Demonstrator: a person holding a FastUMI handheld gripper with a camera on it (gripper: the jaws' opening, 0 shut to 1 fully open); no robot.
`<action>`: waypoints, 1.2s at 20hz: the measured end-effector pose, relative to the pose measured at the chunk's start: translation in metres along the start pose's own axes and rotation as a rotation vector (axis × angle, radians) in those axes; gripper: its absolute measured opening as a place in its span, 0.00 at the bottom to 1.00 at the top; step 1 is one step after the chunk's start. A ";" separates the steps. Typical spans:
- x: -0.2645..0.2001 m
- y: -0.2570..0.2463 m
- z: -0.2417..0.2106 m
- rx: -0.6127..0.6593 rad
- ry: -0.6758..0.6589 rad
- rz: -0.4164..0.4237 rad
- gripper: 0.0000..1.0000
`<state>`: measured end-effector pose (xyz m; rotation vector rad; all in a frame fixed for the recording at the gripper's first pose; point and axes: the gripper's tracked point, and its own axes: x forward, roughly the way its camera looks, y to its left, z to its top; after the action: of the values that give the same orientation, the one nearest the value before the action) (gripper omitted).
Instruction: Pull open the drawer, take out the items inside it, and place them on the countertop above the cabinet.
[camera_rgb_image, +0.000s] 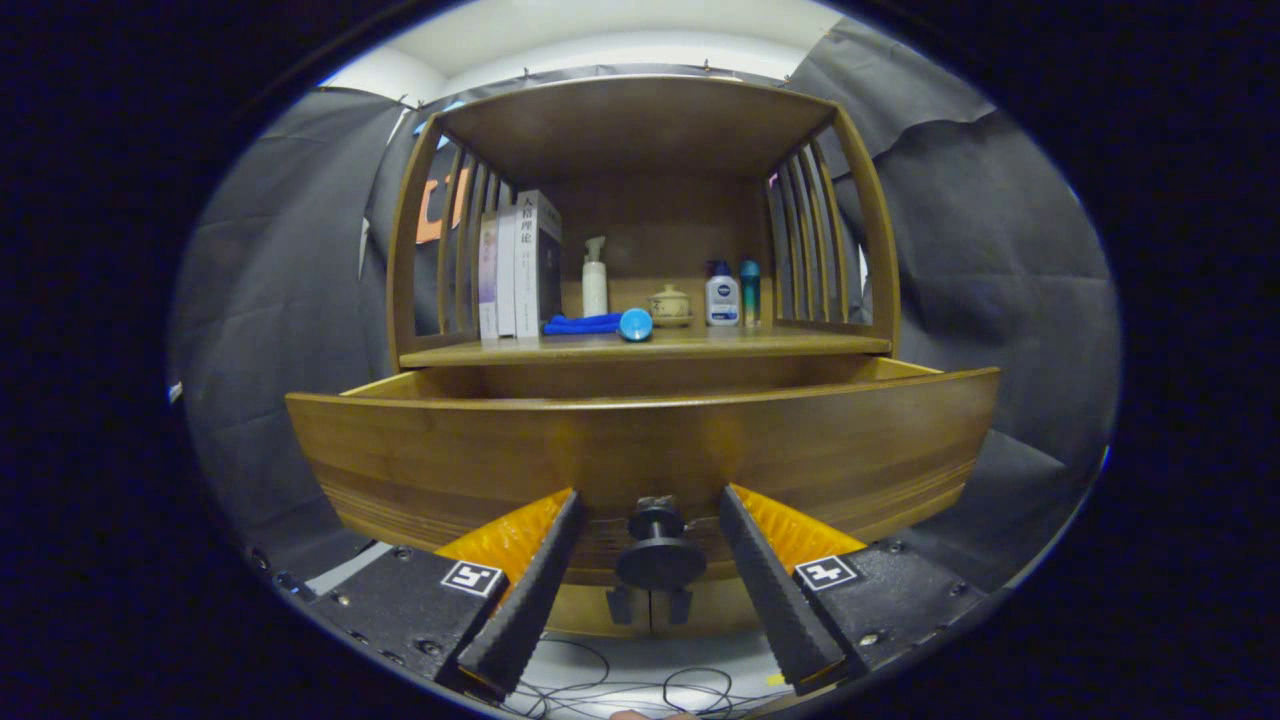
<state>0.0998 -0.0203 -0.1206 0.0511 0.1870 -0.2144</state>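
The wooden drawer stands pulled out of the cabinet toward me, its curved front panel just ahead of my fingers. Its dark round knob sits between my two fingers, with a gap on each side, so my gripper is open around it. The drawer's inside is hidden behind the front panel. Above the drawer lies the countertop, with a blue cloth and a blue round item on it.
On the countertop stand three books, a white pump bottle, a small lidded pot, a white bottle and a teal bottle. Slatted sides and a top board enclose that shelf. Cables lie on the floor below.
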 end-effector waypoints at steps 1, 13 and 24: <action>0.008 0.001 0.007 0.002 -0.015 -0.001 0.92; 0.068 0.004 0.019 0.000 0.043 -0.015 0.92; 0.115 0.005 0.032 0.007 0.087 -0.025 0.92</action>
<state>0.2173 -0.0418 -0.1109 0.0655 0.2736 -0.2381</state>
